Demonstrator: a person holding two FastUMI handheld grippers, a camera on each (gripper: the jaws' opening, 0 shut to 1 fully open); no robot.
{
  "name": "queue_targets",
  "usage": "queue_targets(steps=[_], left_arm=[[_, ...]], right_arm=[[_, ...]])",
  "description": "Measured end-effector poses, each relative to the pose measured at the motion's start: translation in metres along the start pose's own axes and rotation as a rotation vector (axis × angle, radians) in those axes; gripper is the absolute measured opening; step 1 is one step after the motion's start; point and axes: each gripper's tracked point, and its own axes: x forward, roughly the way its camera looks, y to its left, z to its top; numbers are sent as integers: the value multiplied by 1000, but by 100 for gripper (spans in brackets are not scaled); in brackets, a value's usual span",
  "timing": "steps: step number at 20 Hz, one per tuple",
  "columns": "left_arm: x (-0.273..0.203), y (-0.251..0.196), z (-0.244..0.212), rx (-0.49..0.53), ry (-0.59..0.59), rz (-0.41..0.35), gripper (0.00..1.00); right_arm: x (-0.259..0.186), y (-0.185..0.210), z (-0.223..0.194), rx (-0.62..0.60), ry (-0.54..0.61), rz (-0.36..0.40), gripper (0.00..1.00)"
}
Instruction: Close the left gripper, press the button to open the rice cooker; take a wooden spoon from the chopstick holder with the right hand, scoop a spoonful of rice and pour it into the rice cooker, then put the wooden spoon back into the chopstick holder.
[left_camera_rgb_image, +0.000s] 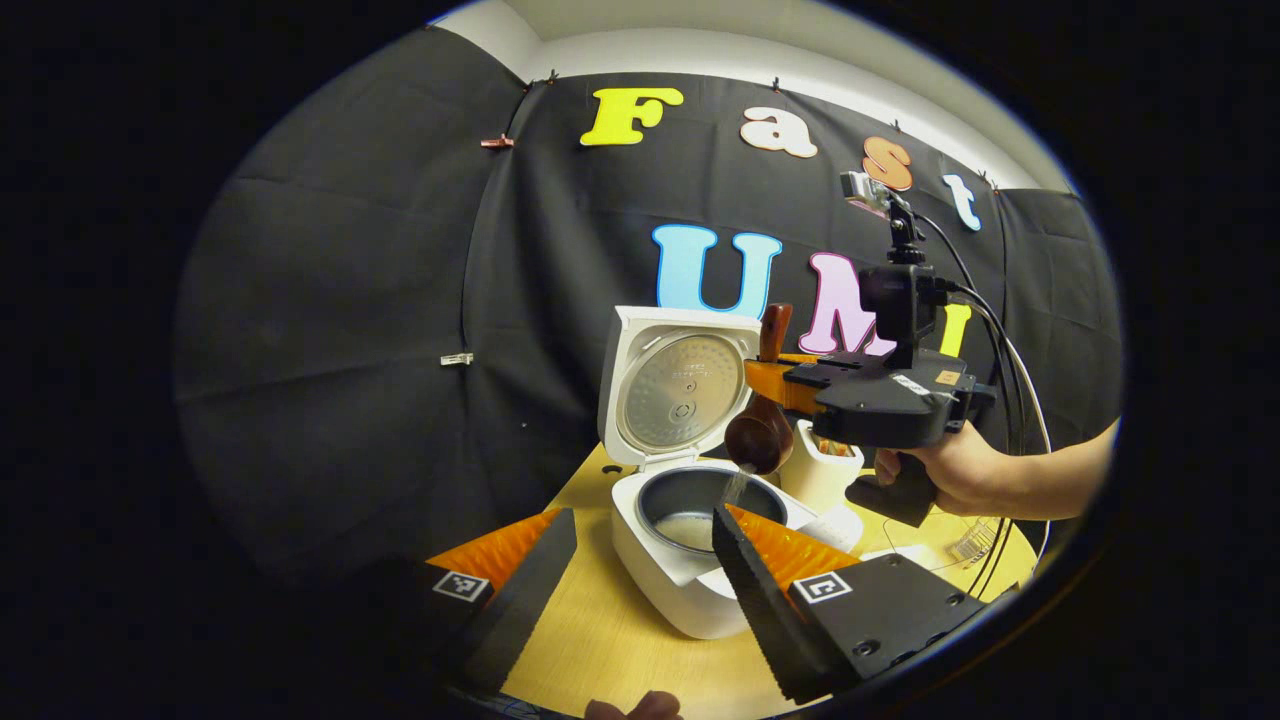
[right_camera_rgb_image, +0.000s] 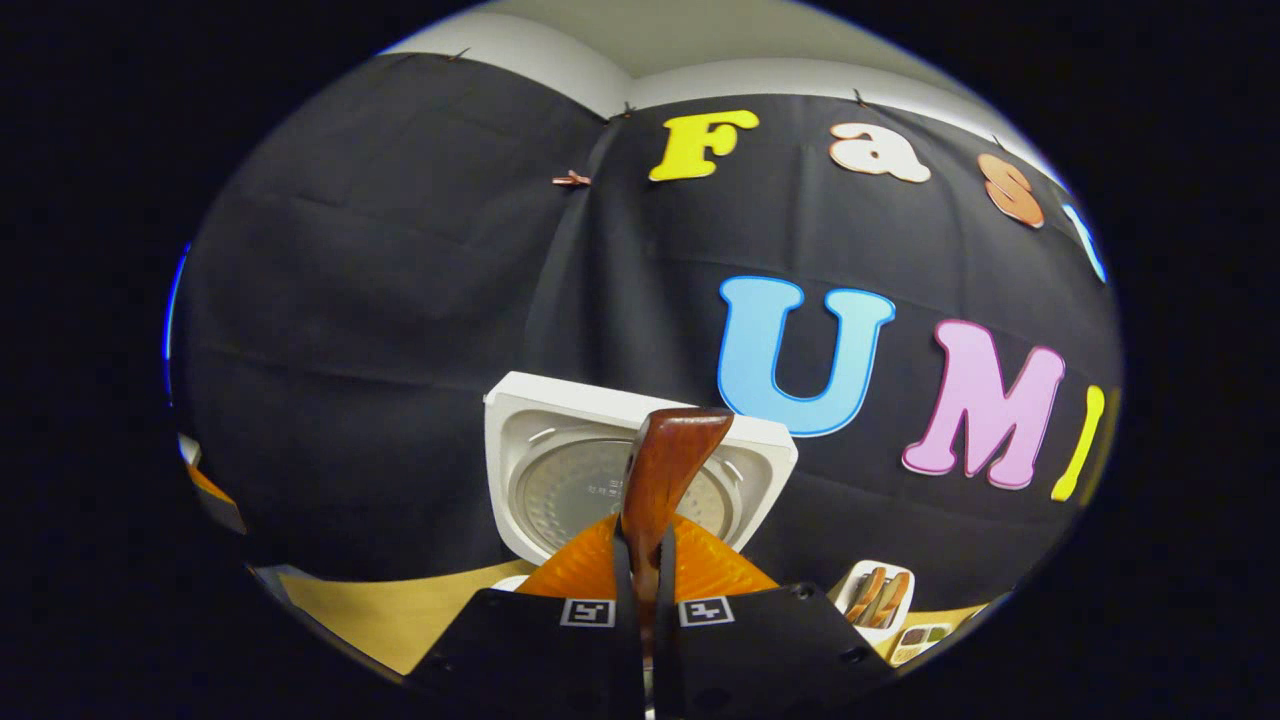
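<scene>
The white rice cooker (left_camera_rgb_image: 690, 590) stands on the table with its lid (left_camera_rgb_image: 680, 395) up and some rice in its inner pot (left_camera_rgb_image: 700, 505). My left gripper (left_camera_rgb_image: 643, 513) is open just in front of the cooker, holding nothing. A hand holds my right gripper (left_camera_rgb_image: 772, 385) above the pot, shut on the handle of the wooden spoon (left_camera_rgb_image: 760, 435). The spoon's bowl hangs tilted downward and rice grains fall from it into the pot. In the right gripper view the spoon handle (right_camera_rgb_image: 665, 470) stands upright between the closed fingers of my right gripper (right_camera_rgb_image: 640, 560), in front of the raised lid (right_camera_rgb_image: 560, 470).
The white chopstick holder (left_camera_rgb_image: 825, 465) stands right of the cooker and behind the right gripper; it holds other utensils (right_camera_rgb_image: 875, 595). A low white container (left_camera_rgb_image: 838, 525) sits beside it. Cables (left_camera_rgb_image: 1000, 400) trail from the right gripper. The wooden table (left_camera_rgb_image: 600, 640) ends near my left gripper.
</scene>
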Motion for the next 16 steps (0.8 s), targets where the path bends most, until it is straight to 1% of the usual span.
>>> queue_targets(steps=[3, 5, 7, 8, 9, 10, 12, 16], left_arm=[[1, -3, 1, -1, 1, 0, 95], [1, -5, 0, -6, 2, 0, 95], [-1, -8, 1, -4, 2, 0, 95], [-1, -9, 1, -2, 2, 0, 95], [-2, -9, 1, 0, 4, 1, 95], [-4, -9, 1, 0, 2, 3, 95], [-7, -11, 0, 0, 2, 5, 95], [-13, -16, 0, 8, -1, 9, 95]], right_arm=[[-4, 12, 3, -110, -23, 31, 8], [-9, 19, 1, -163, -30, 58, 8], [-10, 20, 0, -210, -29, 66, 8], [-10, 17, -2, -216, -24, 60, 8], [-11, 14, -7, -194, -12, 52, 8], [-11, 11, -10, -146, 2, 45, 8], [-9, -7, -12, -16, 32, 7, 8], [-11, -39, -16, 352, 90, -72, 8]])
